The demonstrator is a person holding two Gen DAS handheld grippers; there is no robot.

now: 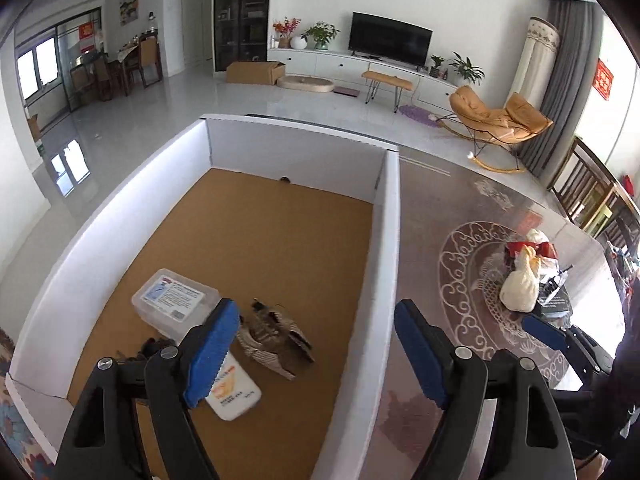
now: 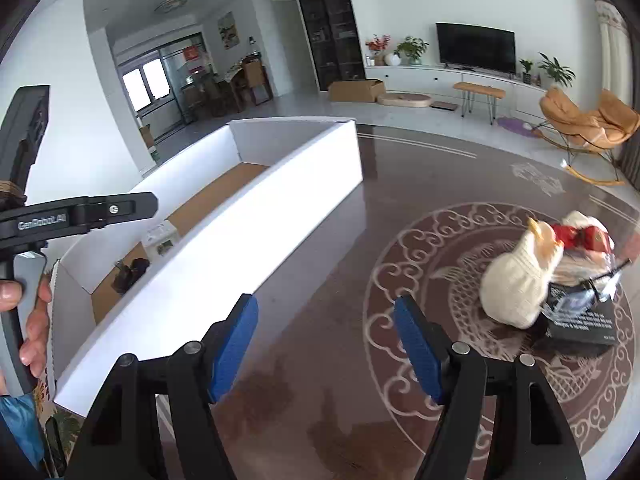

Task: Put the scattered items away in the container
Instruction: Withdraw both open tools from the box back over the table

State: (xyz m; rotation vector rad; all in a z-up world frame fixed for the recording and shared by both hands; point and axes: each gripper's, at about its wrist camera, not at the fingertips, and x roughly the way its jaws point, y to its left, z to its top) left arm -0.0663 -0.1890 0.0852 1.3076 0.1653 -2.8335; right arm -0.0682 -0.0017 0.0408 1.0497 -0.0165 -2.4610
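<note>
The white container, a walled box with a brown cork-coloured floor, sits on the dark patterned desk, and several things already lie inside it near its close end: a clear plastic case with a printed label, a white bottle with orange print just beside it, a striped brown-and-beige bundle next to the bottle, and a small dark item against the case that is too hidden to identify. The left tool hangs over the container's right wall with its blue pads wide apart and nothing between them; one pad is above the bottle, the other outside the wall over the desk. Well to the right of the container, on the desk's round ornamental pattern, a cream knitted bag leans against a heap with a red packet, a black box with white print and a pair of glasses. The right tool hovers over bare desk between the container and that heap, its pads likewise spread, gripping nothing. A hand grips the left tool's handle beside the container's near corner.
</note>
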